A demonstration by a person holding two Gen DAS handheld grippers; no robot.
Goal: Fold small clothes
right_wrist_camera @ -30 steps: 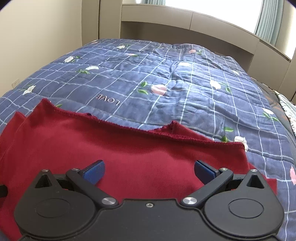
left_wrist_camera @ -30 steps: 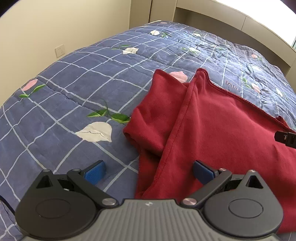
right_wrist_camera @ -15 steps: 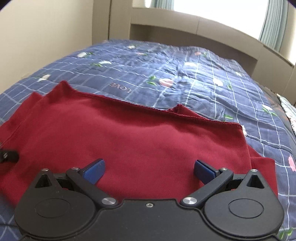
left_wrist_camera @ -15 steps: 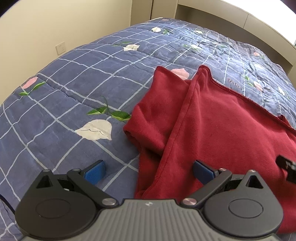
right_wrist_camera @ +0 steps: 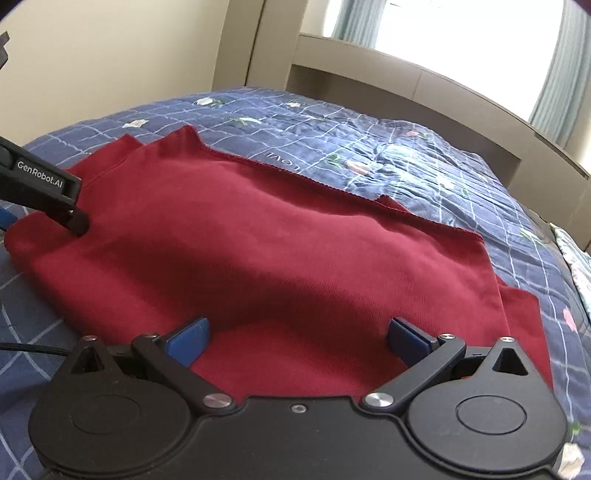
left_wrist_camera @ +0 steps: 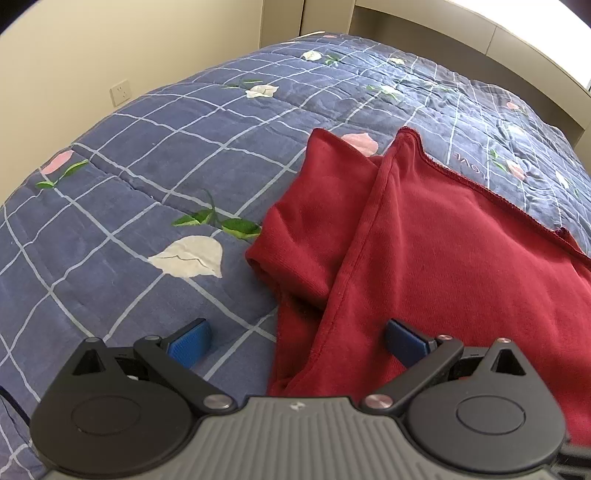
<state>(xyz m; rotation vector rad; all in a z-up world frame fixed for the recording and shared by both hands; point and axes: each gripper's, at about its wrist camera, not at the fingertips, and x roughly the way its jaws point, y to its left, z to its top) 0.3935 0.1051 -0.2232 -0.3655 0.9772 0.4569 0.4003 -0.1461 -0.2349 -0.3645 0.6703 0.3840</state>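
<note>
While both views look across the same bed (left_wrist_camera: 155, 155), they show one red garment (left_wrist_camera: 461, 266), two grippers, one wall socket (left_wrist_camera: 120, 91) and one window (right_wrist_camera: 443, 33). That single red garment lies flat on the blue checked quilt (right_wrist_camera: 424, 155), which is printed with white and pink flowers and the word LOVE. Its long axis runs roughly across the right wrist view, from the low left near the other gripper to the right side of the bed, with a hemmed edge facing the headboard (right_wrist_camera: 406, 85). At its left end one folded-over part, seemingly a sleeve (left_wrist_camera: 310, 221), is tucked partly under the main panel and points toward the far end of the bed.

One left gripper (left_wrist_camera: 295, 343) hovers low over the near left corner of the garment, released and holding nothing: one blue pad is above the bare quilt, the other above the red cloth. One right gripper (right_wrist_camera: 297, 339) is likewise spread wide and empty, both blue pads above the near edge of the garment. Seen from the right wrist, a black finger of the left gripper (right_wrist_camera: 40, 184) reaches in over the left end of the cloth; whether it touches cannot be told
</note>
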